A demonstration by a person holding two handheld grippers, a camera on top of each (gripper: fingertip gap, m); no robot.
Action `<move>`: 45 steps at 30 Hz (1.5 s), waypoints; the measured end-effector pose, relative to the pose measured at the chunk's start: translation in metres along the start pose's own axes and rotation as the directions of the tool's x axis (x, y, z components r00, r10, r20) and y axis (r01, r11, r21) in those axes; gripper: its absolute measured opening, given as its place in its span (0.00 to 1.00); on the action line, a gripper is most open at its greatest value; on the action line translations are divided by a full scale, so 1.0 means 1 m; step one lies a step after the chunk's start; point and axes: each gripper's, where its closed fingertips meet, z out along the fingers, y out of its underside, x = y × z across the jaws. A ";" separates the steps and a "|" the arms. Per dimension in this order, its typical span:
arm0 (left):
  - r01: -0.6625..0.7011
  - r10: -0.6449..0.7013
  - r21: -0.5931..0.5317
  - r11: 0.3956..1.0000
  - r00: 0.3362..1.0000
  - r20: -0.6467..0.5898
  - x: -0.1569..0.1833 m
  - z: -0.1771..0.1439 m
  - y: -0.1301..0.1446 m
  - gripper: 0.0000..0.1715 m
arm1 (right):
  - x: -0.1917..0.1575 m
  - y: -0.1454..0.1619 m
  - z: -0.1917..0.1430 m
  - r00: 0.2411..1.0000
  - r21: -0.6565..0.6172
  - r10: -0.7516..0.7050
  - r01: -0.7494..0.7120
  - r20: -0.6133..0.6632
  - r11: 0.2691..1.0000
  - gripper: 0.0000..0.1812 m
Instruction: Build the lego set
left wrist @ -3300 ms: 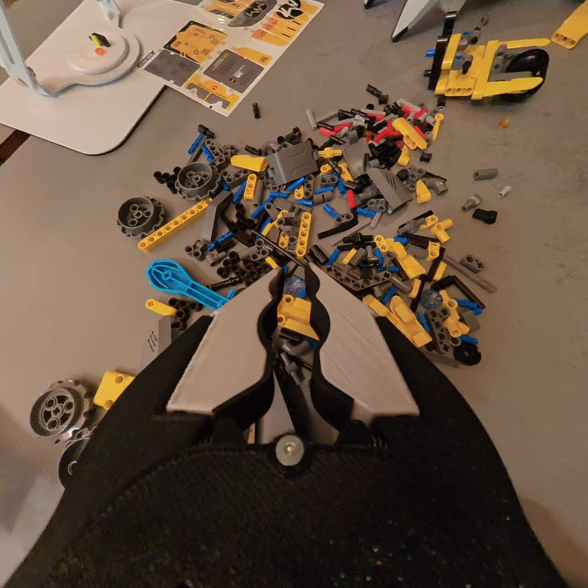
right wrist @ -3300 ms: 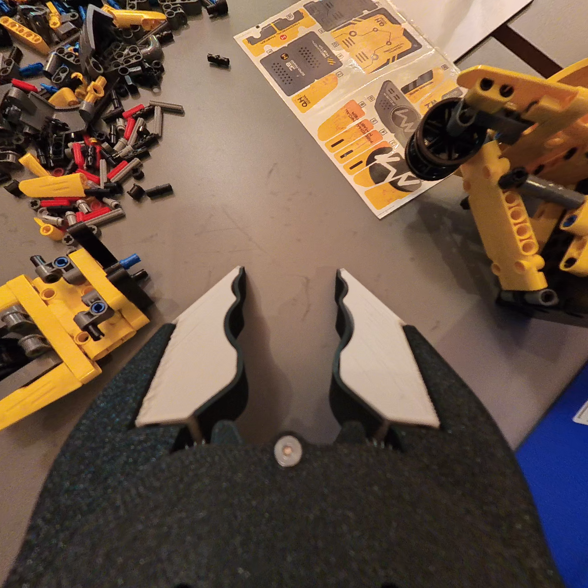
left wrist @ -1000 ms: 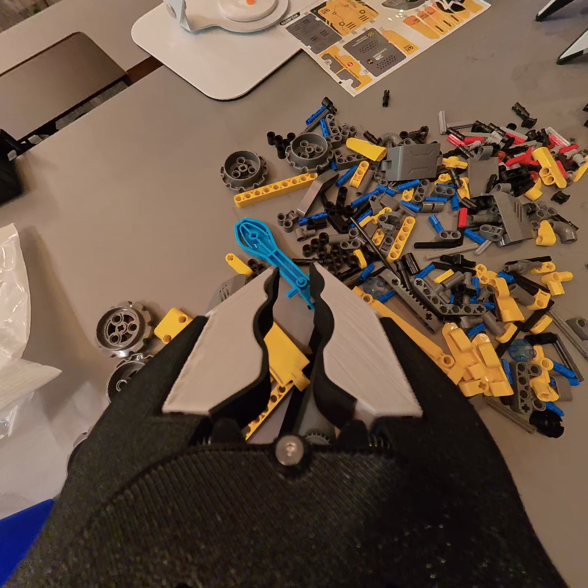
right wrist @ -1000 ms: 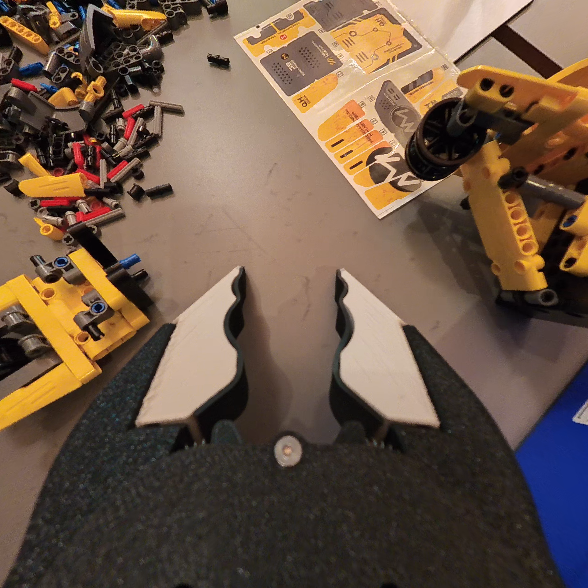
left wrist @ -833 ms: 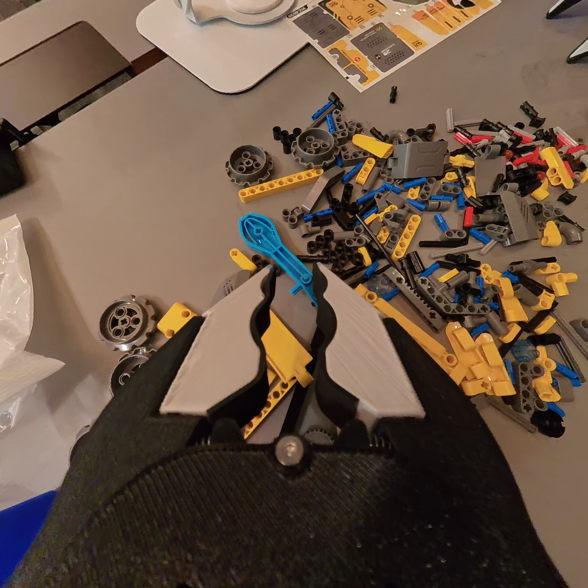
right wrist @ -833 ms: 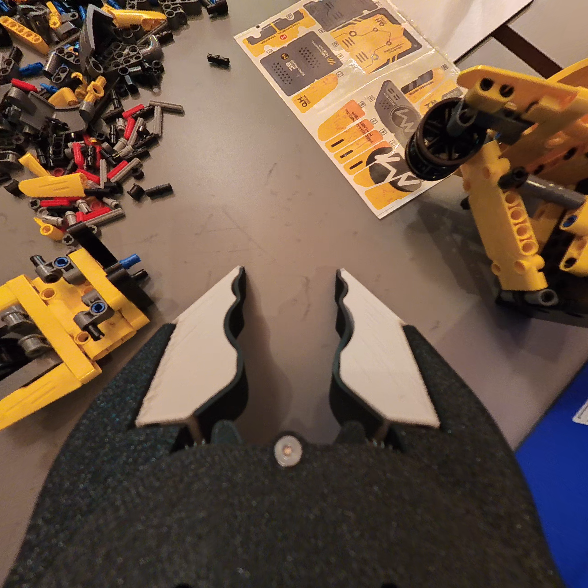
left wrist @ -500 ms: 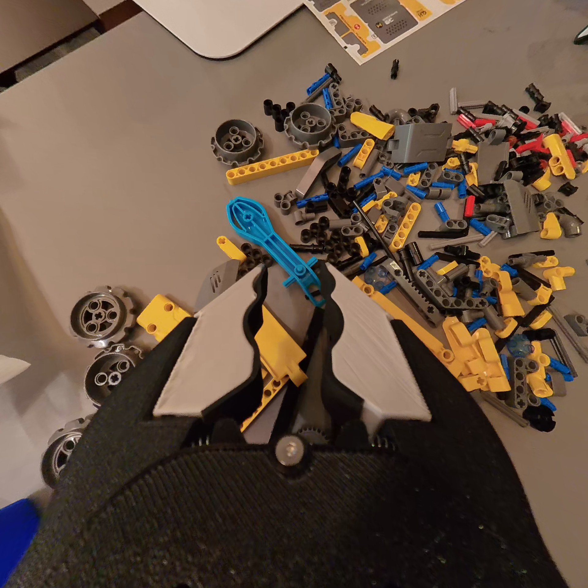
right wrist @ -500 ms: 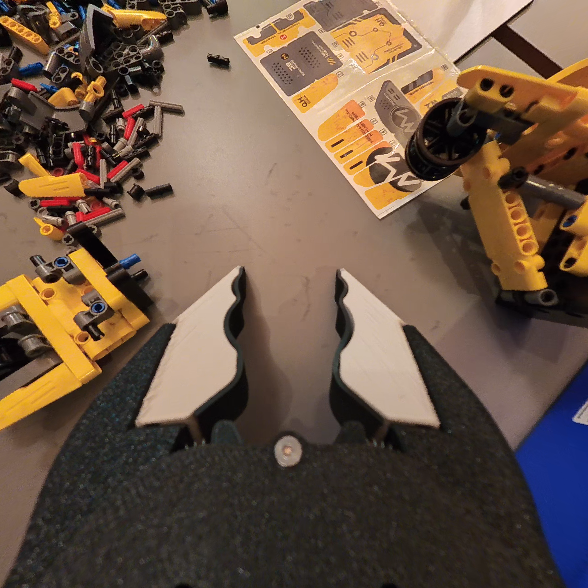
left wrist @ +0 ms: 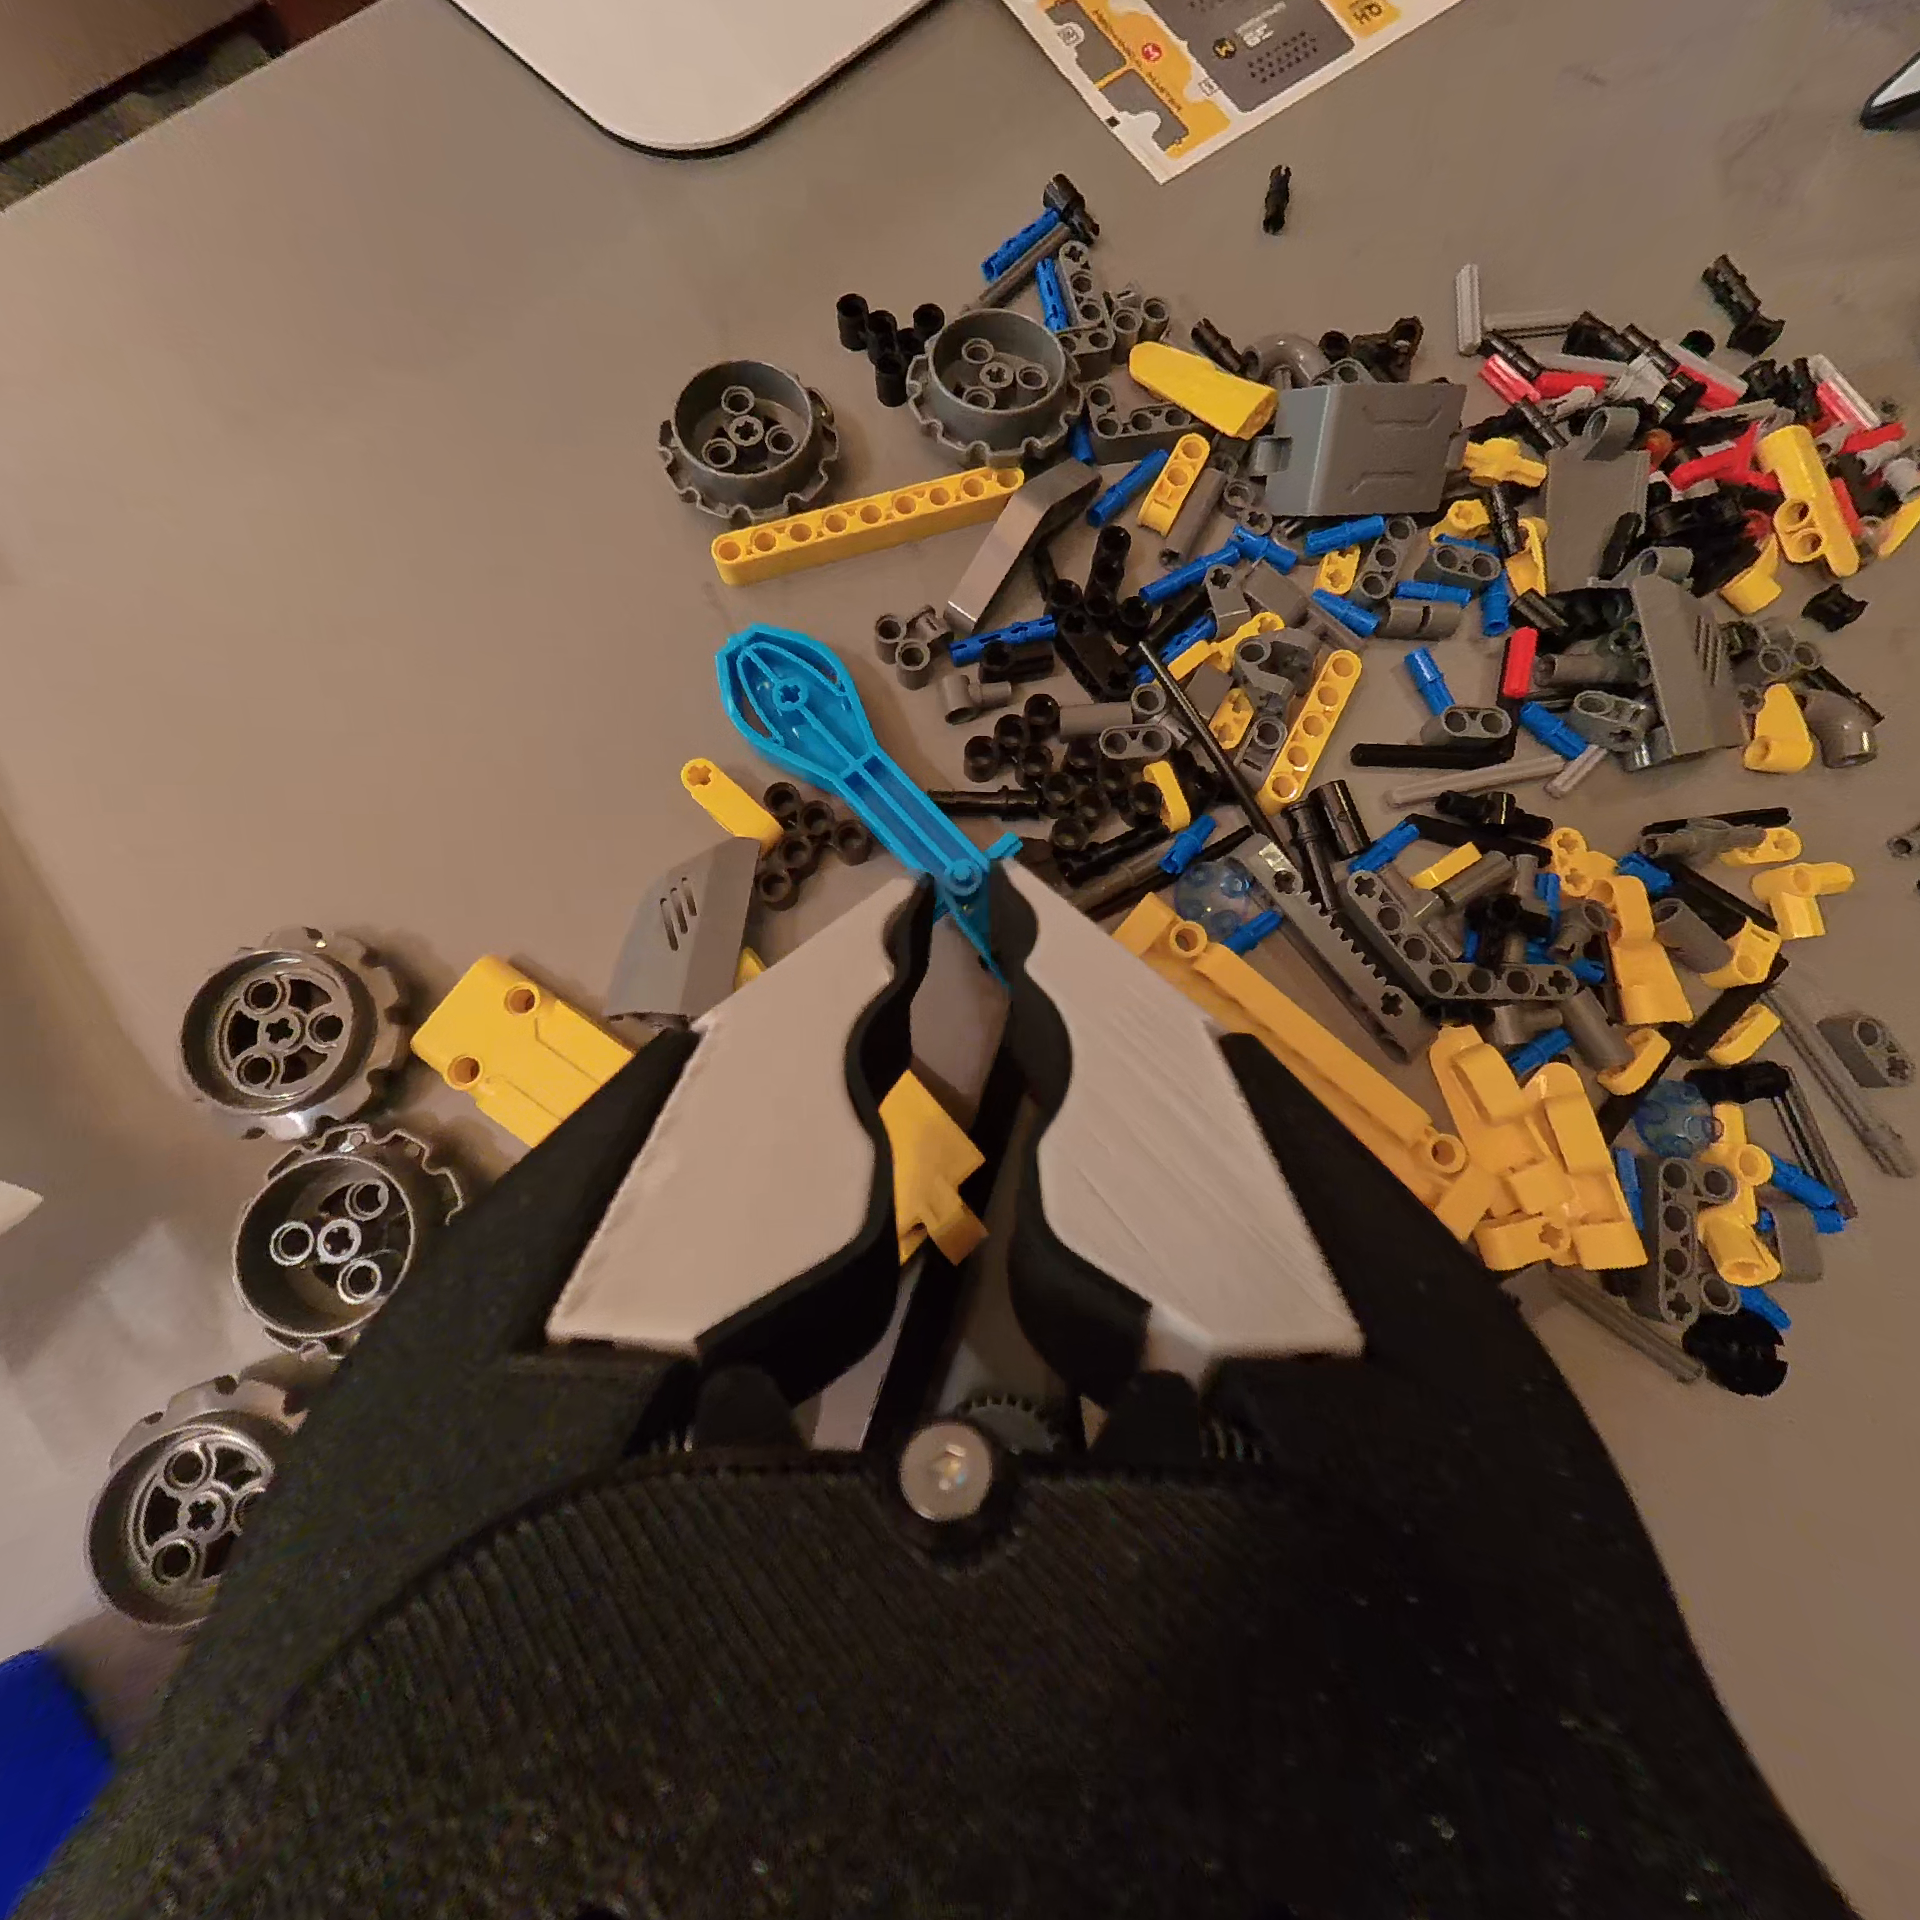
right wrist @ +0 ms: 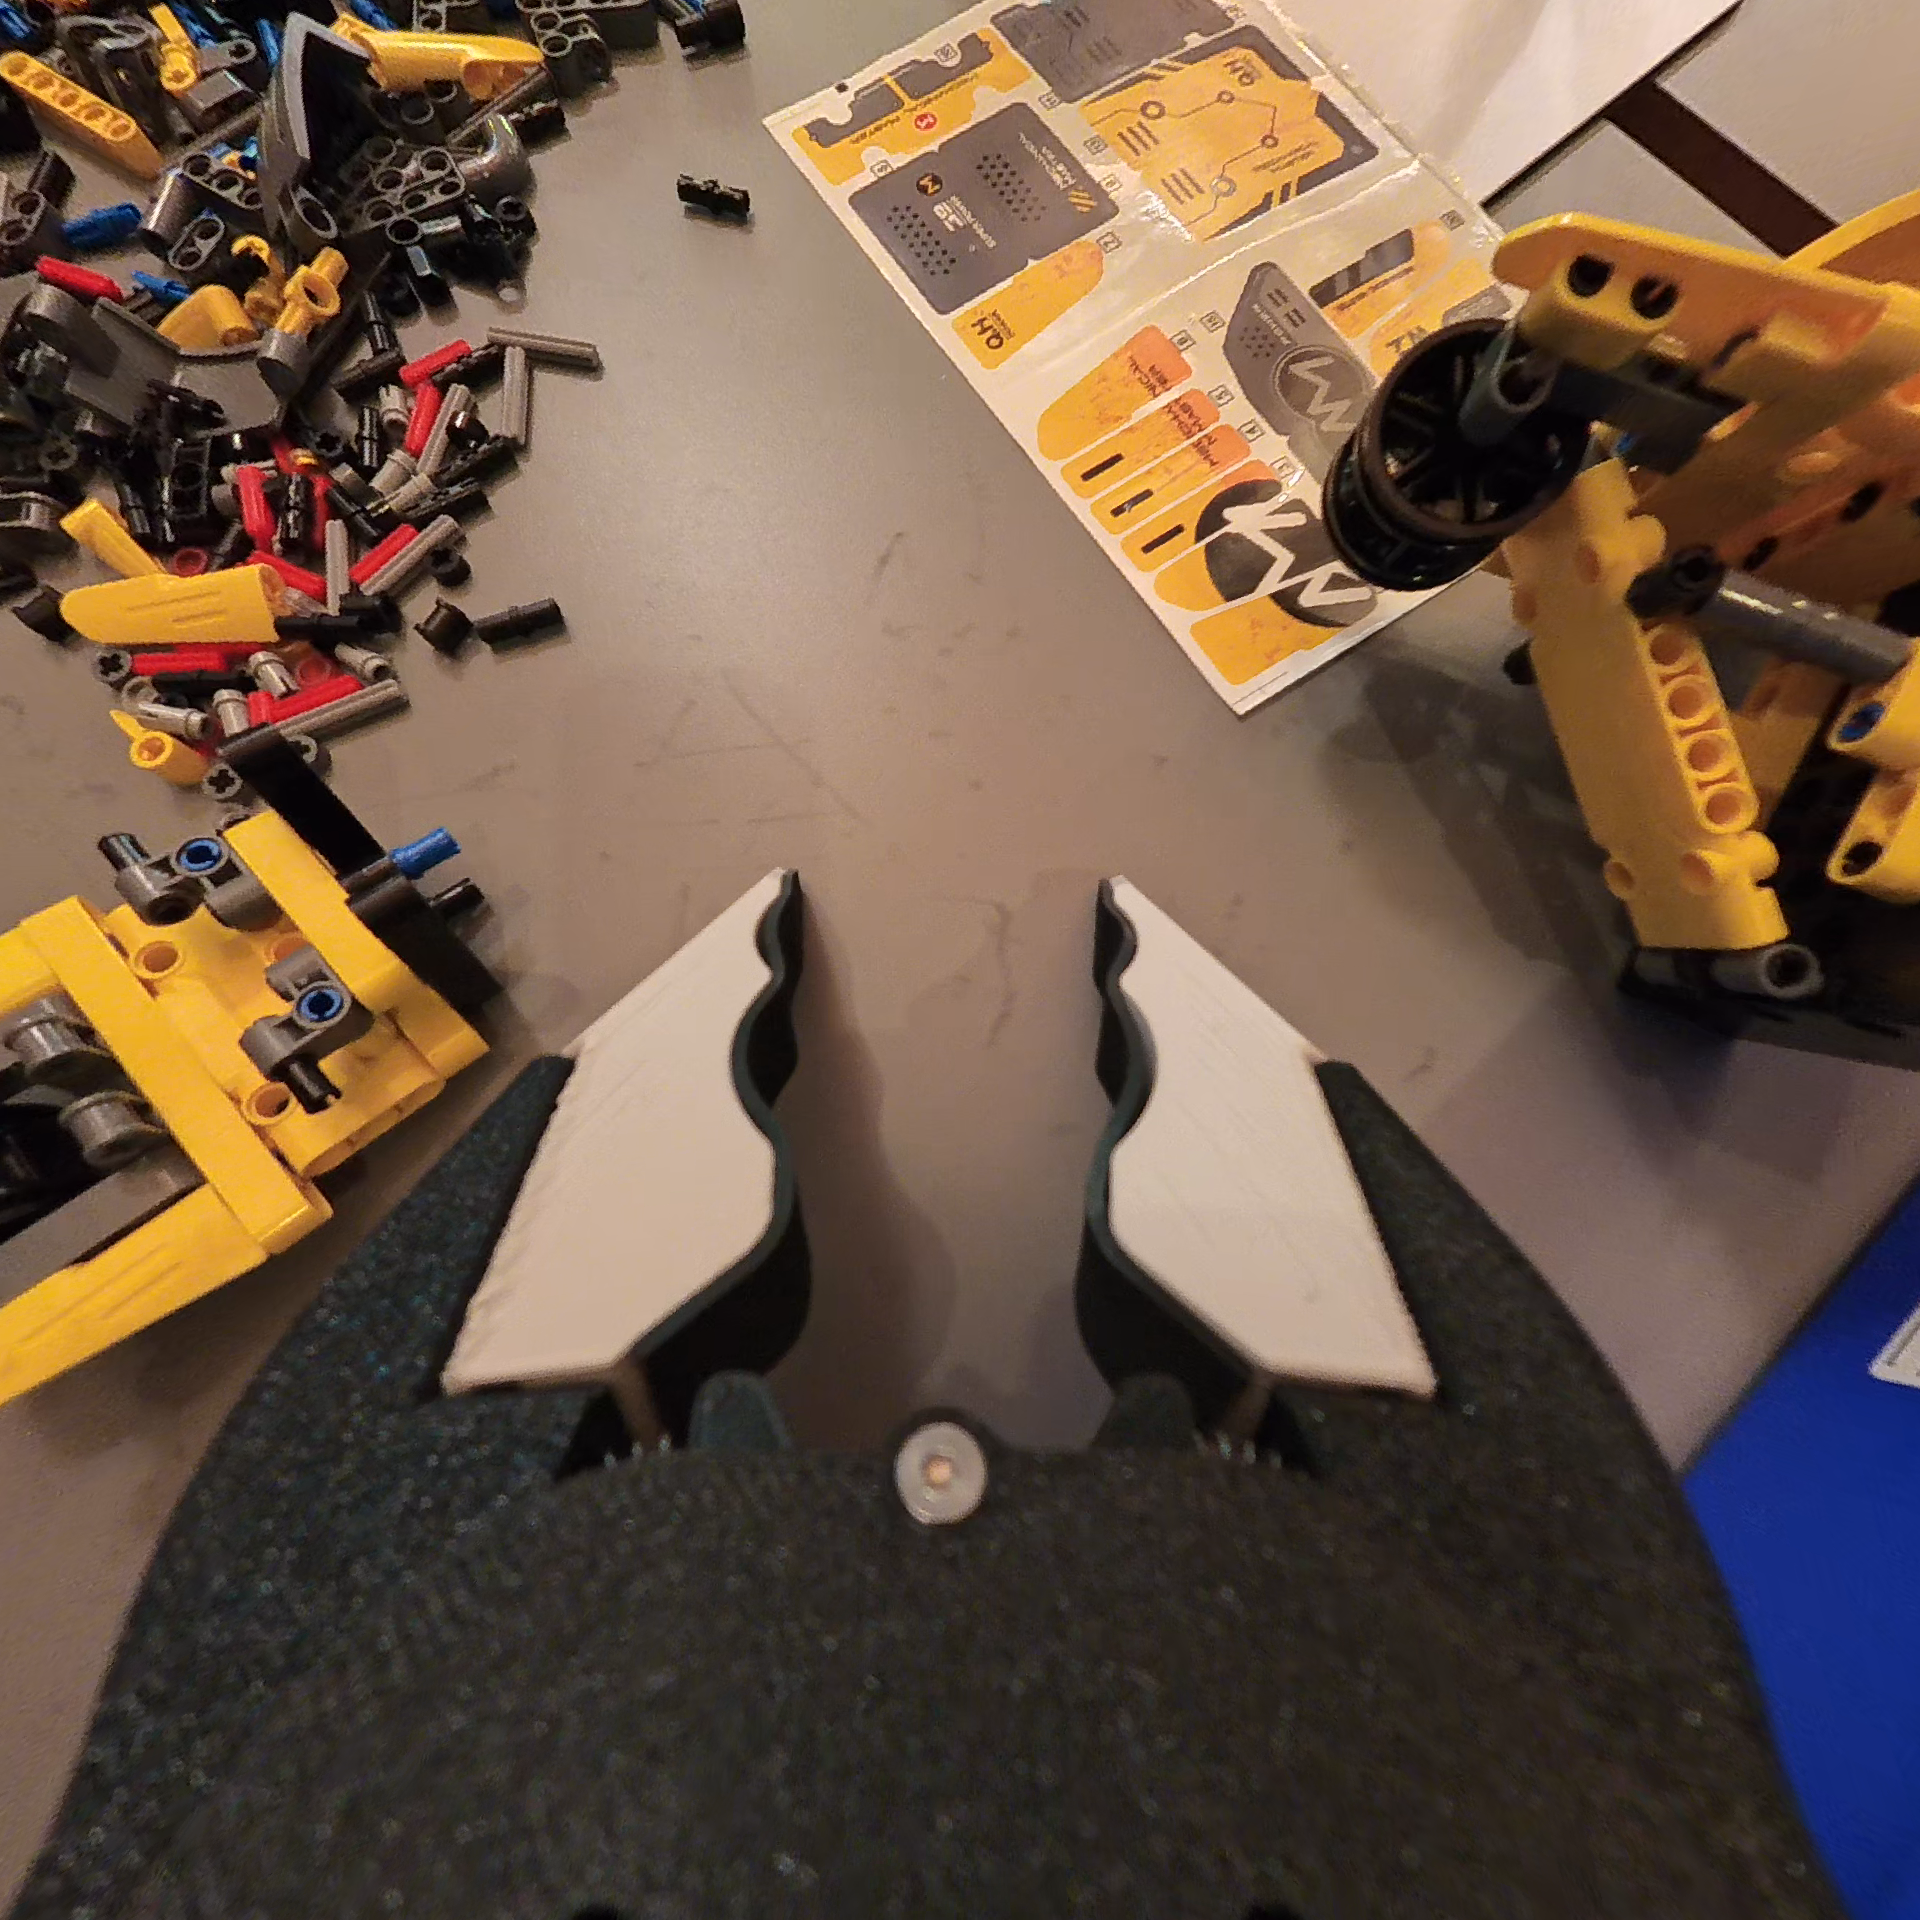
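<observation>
The left tool (left wrist: 966, 894) pinches the stem of a blue plastic part (left wrist: 831, 748) beside the brick pile (left wrist: 1351, 644); the right tool (right wrist: 948, 904) hangs open over bare counter (right wrist: 831, 644).

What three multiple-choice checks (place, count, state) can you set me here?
1. What lies at the left gripper tips?
A) red pins
B) the blue tool, its handle end
C) a black tyre

2. How many grey wheel hubs sit in a row beside the left gripper's body?
A) one
B) six
C) three

3. The right gripper is:
A) open over bare table
B) shut on a yellow beam
C) shut on a pin

Answers: B, the blue handle end sits between the tips; C, three hubs line the left edge; A, its fingers stand apart with only table between.
</observation>
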 end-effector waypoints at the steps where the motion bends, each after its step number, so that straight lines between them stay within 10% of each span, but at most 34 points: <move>1: 0.000 0.000 0.004 1.000 1.000 0.001 0.000 -0.001 -0.001 0.01 | 0.000 0.000 0.000 1.000 0.000 0.000 0.000 0.000 1.000 0.31; 18: 0.163 -0.186 0.139 0.977 0.967 0.176 -0.059 -0.032 -0.004 0.07 | 0.000 0.000 0.000 1.000 0.000 0.000 0.000 -0.002 1.000 0.31; 45: 0.070 -0.087 0.103 0.992 0.982 0.165 -0.044 -0.027 -0.006 0.14 | 0.000 0.000 0.000 1.000 0.000 0.001 -0.001 -0.001 1.000 0.31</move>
